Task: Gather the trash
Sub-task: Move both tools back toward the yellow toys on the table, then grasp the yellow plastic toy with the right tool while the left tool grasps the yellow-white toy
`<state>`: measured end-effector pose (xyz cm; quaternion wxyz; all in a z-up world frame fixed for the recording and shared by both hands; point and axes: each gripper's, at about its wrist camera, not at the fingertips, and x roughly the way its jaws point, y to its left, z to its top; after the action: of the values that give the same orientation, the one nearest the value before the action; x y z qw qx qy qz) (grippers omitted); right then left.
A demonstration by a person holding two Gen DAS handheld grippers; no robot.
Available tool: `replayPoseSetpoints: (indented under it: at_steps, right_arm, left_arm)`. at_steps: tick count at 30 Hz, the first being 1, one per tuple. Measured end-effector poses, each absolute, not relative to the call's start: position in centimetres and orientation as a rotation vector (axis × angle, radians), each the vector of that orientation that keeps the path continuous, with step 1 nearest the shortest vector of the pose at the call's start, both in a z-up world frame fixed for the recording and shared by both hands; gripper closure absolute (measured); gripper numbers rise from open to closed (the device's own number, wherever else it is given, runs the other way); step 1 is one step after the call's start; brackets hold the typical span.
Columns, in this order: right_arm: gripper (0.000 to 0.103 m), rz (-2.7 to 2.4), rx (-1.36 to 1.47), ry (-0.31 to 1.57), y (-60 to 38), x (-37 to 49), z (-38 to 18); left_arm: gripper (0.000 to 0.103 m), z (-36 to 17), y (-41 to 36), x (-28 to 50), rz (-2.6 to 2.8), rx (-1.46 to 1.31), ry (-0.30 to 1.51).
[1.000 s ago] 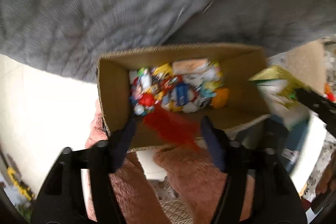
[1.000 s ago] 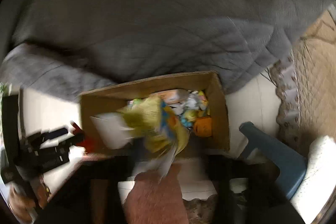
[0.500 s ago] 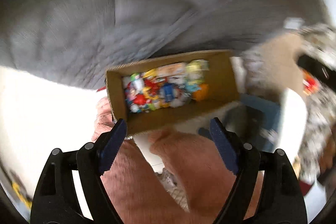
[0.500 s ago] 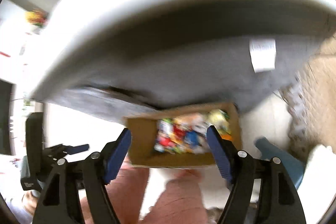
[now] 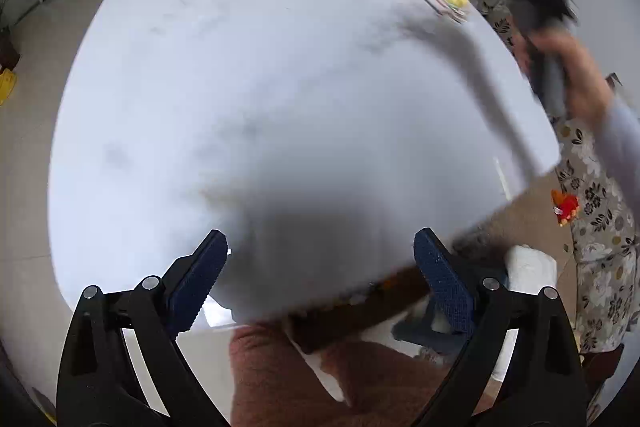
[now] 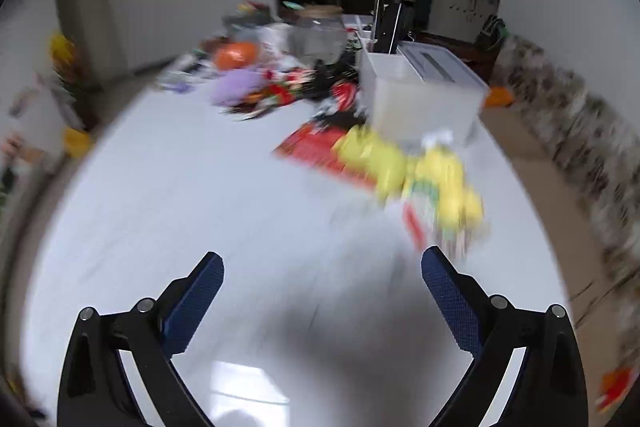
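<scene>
The left gripper [image 5: 320, 277] is opening, nothing between its blue pads, above the white table [image 5: 280, 87]; only this view shows the person's brown-clad legs [image 5: 304, 379] at six o'clock; the right gripper [image 6: 322, 301] is likewise opening and empty; yellow wrappers [image 6: 416, 175], the trash, lie at one o'clock; only this view shows the white bin [image 6: 420, 99] beyond.

On the counter [image 6: 200, 211], wrappers [image 6: 416, 175] lie right of centre; behind them stands a storage bin [image 6: 420, 99], with piled clutter [image 6: 260, 83] to its left at the far edge.
</scene>
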<state>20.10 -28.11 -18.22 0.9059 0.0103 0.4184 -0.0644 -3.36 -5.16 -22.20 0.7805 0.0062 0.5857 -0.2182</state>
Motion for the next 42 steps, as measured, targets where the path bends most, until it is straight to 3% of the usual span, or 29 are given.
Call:
replayPoseSetpoints:
  at_steps: [7, 11, 13, 17, 23, 28, 35, 42]
  right_arm:
    - [0.007, -0.229, 0.031, 1.008, -33.2, 34.3, -22.6]
    - [0.016, -0.214, -0.044, 1.156, -33.3, 36.8, -25.9]
    - [0.031, -0.2, -0.067, 1.162, -33.0, 36.7, -26.2]
    - [0.033, -0.206, -0.016, 1.127, -32.8, 35.1, -24.7]
    - [0.033, -0.151, 0.257, 0.927, -33.0, 24.3, -17.0]
    - [0.033, -0.196, 0.366, 0.881, -32.3, 12.8, -13.7]
    - [0.033, -0.382, 0.547, 0.814, -30.1, -0.8, -13.4]
    - [0.032, -0.476, 0.692, 0.788, -27.8, -8.4, -16.0]
  left_arm:
    - [0.011, -24.7, 0.5, 3.6, -0.428, -0.036, 1.349]
    - [0.011, -25.5, 2.7, 6.5, -0.418, -0.055, 1.378]
    - [0.011, -25.8, 3.1, 7.9, -0.427, -0.05, 1.384]
    - [0.011, -25.2, 2.0, 9.5, -0.479, -0.027, 1.377]
    - [0.011, -23.9, -2.8, 12.0, -0.631, 0.086, 1.291]
    - [0.011, -23.1, -10.8, 14.3, -0.806, 0.162, 1.231]
    - [0.011, -21.6, -27.6, 20.6, -0.899, 0.15, 1.161]
    - [0.011, -21.6, -42.5, 27.2, -0.814, 0.228, 1.137]
